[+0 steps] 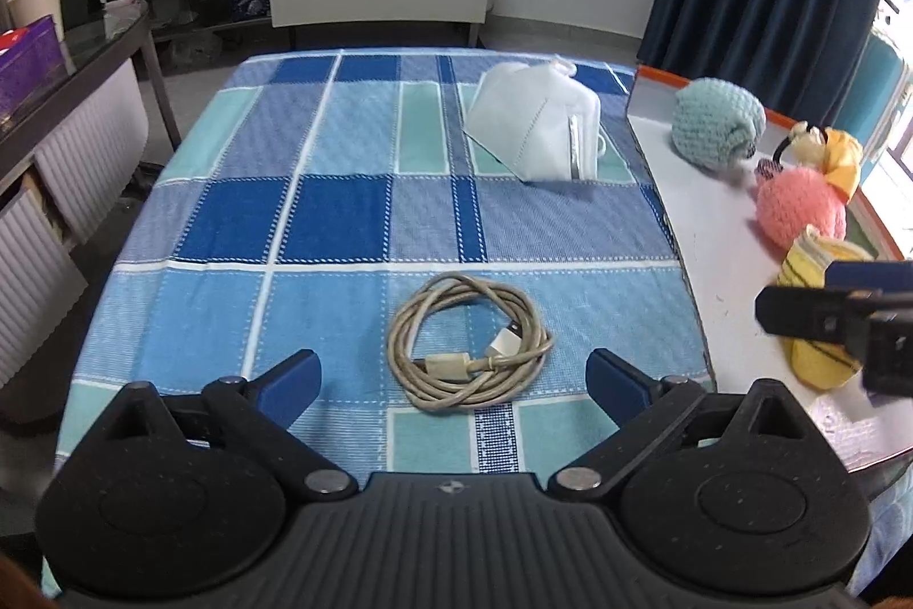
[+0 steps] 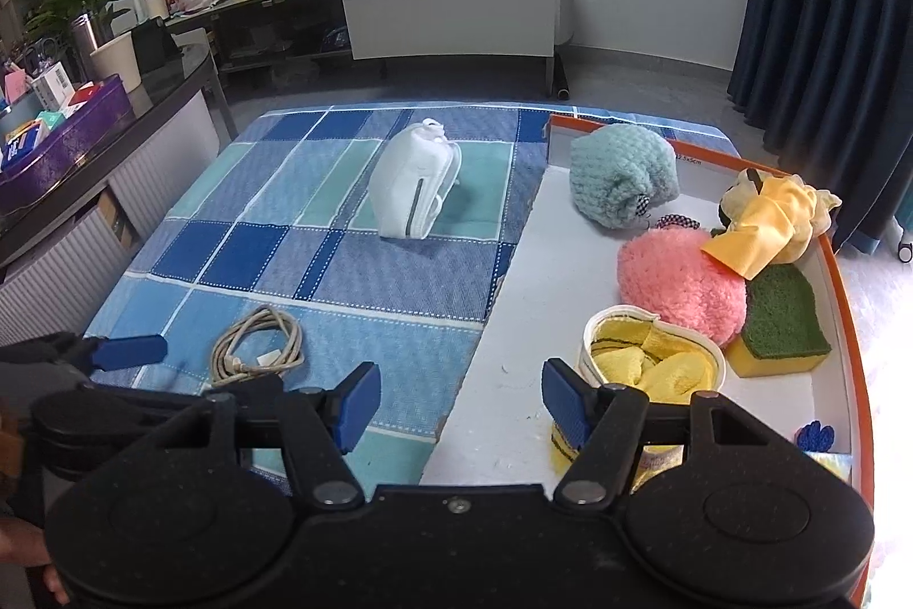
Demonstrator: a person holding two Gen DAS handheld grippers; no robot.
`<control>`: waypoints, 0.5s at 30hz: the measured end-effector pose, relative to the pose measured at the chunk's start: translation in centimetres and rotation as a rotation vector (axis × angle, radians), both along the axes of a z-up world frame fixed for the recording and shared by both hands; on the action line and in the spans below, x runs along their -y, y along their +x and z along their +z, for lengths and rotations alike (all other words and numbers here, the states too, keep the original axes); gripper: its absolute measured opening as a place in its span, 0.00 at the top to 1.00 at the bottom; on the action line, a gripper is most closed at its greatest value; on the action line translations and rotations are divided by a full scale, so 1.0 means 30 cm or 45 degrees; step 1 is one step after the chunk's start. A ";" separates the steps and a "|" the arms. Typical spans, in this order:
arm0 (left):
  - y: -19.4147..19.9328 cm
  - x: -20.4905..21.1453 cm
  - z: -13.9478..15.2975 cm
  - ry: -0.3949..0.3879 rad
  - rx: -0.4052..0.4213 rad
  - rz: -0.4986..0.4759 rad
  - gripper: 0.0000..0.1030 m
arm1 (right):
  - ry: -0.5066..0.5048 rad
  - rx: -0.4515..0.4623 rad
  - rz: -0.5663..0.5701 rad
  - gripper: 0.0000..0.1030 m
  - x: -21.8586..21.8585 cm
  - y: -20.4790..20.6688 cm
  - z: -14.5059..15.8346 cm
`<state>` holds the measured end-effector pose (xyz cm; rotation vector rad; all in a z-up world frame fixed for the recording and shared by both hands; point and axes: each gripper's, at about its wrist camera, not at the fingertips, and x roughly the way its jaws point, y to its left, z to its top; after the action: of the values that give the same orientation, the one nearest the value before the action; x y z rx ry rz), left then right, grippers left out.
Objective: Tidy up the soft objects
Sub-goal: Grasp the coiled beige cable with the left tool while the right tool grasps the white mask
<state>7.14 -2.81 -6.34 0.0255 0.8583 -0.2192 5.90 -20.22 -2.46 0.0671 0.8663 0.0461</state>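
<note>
Most soft objects already lie in the tray point(image 2: 850, 301) at 3 o'clock; the mask point(image 2: 413, 184) remains on the bench at 12. Both tools point(image 1: 453, 380) point(image 2: 459, 400) stand apart, empty

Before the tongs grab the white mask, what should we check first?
1. Left tongs open: ok.
2. Right tongs open, holding nothing: ok.
3. White mask out on the checked cloth, nothing on top of it: ok.
4. Bare room in the tray for it: ok.
5. Coiled cable lies between the left tongs and the mask, in the way: not ok.
6. Mask straps free: cannot tell.
</note>
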 end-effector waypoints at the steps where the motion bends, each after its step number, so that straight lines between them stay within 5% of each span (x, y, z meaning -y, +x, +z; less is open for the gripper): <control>1: 0.008 0.005 -0.014 0.014 -0.003 -0.006 0.01 | 0.003 0.000 -0.003 0.26 0.002 0.002 0.000; 7: 0.034 0.011 -0.049 0.067 0.046 -0.007 0.13 | 0.004 0.002 -0.005 0.26 -0.003 0.020 -0.004; 10: 0.031 0.010 -0.040 0.052 0.086 -0.030 0.34 | 0.010 0.002 -0.001 0.26 -0.009 0.036 -0.005; 15: 0.036 -0.025 -0.023 -0.033 0.076 -0.004 0.36 | 0.008 0.003 0.013 0.26 -0.022 0.066 -0.013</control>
<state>8.21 -2.06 -7.02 0.0088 0.7957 -0.2313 7.90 -19.56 -2.83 0.0681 0.8641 0.0586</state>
